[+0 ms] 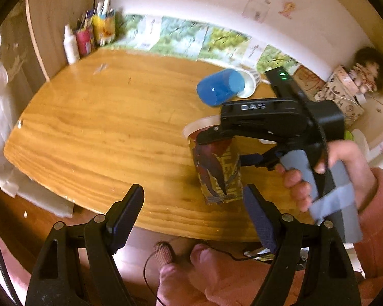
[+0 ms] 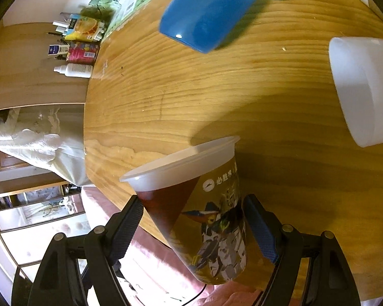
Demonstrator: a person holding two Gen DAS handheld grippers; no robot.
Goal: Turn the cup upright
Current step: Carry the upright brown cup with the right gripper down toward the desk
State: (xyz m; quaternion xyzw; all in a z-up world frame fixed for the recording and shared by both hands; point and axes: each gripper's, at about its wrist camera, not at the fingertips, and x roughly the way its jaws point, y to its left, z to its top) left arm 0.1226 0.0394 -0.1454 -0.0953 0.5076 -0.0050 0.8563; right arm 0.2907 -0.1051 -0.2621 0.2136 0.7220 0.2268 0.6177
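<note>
**Right gripper carries the printed cup rim-up above the table**

Left wrist view: our left gripper (image 1: 192, 211) hangs with its jaws spread wide and nothing between them, low near the table's (image 1: 89, 117) front edge. Ahead and to the right, our right gripper (image 1: 218, 148) clasps the printed cup (image 1: 218, 168), which stands rim-up, its long axis close to vertical; whether its base touches the wood we cannot tell from here. Beyond it a blue cup (image 1: 219, 88) lies on its side, touching a white cup (image 1: 249, 85) behind it.

Right wrist view: the right gripper (image 2: 192, 220) has its two pads on either side of the printed cup (image 2: 204, 211), grasping it by the lower wall. The rim points away and to the left, the base toward us, past the table's (image 2: 166, 89) near edge. The blue cup (image 2: 209, 10) lies far ahead; a white tub (image 2: 365, 89) sits well apart to the right.

We judge the flip nearly done. The cup sits directly within the right gripper, so that hand is the one to lower it, base first, onto the wood.
</note>
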